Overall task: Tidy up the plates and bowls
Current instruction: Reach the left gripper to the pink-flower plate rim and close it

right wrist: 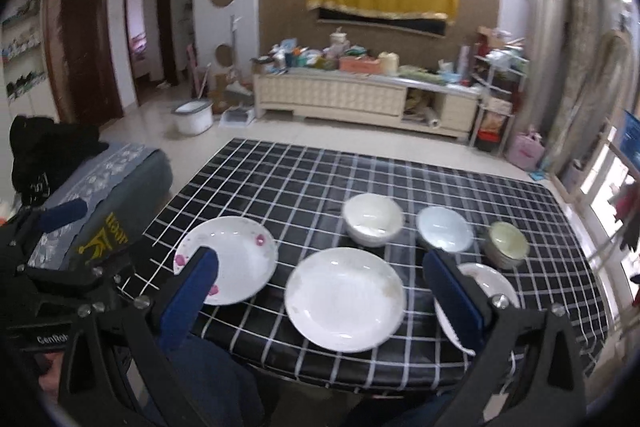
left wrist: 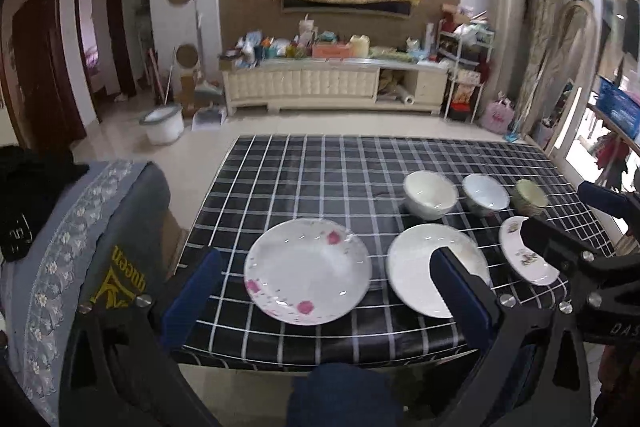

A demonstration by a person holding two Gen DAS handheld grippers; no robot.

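On the table [left wrist: 304,163], the floral plate [left wrist: 307,270] lies just ahead of the left hand-held gripper [left wrist: 320,283], nearer than the right hand-held gripper [right wrist: 324,291]; both gape wide, empty.

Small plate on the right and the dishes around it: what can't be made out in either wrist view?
- Small plate: its near half is hidden by the right gripper's finger in the right wrist view; the left wrist view shows only a slice behind that gripper.
- Plain white plate: its right part is covered by the left gripper's finger in the left wrist view.
- Green bowl: pattern too blurred to read.
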